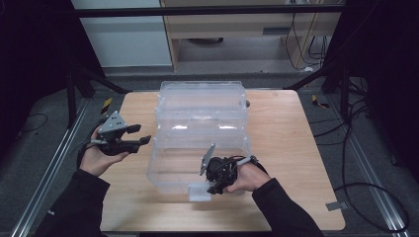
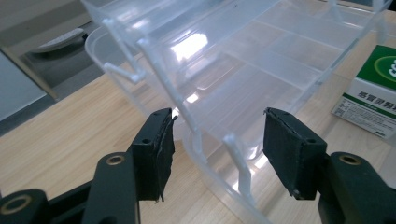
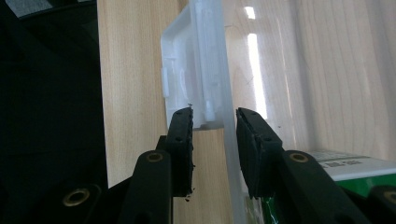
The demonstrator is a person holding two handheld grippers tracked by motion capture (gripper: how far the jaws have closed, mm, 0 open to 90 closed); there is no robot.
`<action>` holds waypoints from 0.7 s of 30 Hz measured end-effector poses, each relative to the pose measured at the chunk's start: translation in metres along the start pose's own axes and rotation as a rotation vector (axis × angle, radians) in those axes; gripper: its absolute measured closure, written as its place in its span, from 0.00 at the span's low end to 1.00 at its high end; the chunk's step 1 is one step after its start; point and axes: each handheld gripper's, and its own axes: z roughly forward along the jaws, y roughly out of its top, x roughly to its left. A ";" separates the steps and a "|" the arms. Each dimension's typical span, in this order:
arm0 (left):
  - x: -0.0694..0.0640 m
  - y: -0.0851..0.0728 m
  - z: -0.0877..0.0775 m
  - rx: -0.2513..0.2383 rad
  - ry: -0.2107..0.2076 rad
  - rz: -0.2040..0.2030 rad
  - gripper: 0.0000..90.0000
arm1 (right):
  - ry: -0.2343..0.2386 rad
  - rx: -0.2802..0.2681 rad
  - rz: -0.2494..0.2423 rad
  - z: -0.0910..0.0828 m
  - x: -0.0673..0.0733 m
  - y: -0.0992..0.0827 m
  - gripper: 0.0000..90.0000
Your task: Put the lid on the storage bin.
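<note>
the clear plastic tiered organiser box [image 1: 200,133] stands at the middle of the light wooden table [image 1: 286,148], its trays fanned open in steps that rise toward the far side. the lowest, nearest tray reaches almost to the table's near edge, and a white plastic latch tab [image 1: 199,192] sticks out from its near wall. in the left gripper view the upper trays show thin clear dividers and slim link arms at the side.

the right gripper [image 1: 216,183] sits at the near wall of the lowest tray, just right of the latch. in the right gripper view its jaws [image 3: 215,149] straddle the thin clear wall by the latch [image 3: 187,79], one pad on either side; they are closed down narrow, but whether the pads actually press on the wall cannot be told.

the left gripper [image 1: 141,136] hangs above the table to the left of the box, apart from it, pointing right toward the trays. its jaws [image 2: 217,154] stand wide apart and hold nothing; the box's edge lies beyond them.

a green and white cardboard carton [image 2: 373,93] lies inside the lowest tray at its right side, close to the right gripper.
</note>
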 end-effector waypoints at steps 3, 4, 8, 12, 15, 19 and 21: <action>-0.001 0.010 0.003 -0.003 -0.024 0.025 0.46 | -0.002 0.002 -0.001 0.000 0.000 0.000 0.75; -0.002 0.013 0.004 -0.002 -0.031 0.033 0.46 | -0.002 0.002 -0.002 0.000 0.000 0.000 0.75; -0.002 0.024 0.007 0.011 -0.051 0.080 0.45 | -0.003 0.002 -0.004 0.000 0.000 0.000 0.75; -0.005 0.035 0.011 0.021 -0.062 0.113 0.45 | -0.004 0.003 -0.006 0.000 0.000 0.000 0.75; -0.005 0.043 0.015 0.032 -0.075 0.147 0.45 | -0.006 0.005 -0.005 0.000 0.001 0.001 0.75; -0.006 0.053 0.020 0.040 -0.086 0.179 0.45 | -0.005 0.006 -0.004 0.000 0.001 0.001 0.75; -0.007 0.057 0.023 0.051 -0.087 0.198 0.45 | -0.007 0.005 -0.006 0.000 0.001 0.001 0.75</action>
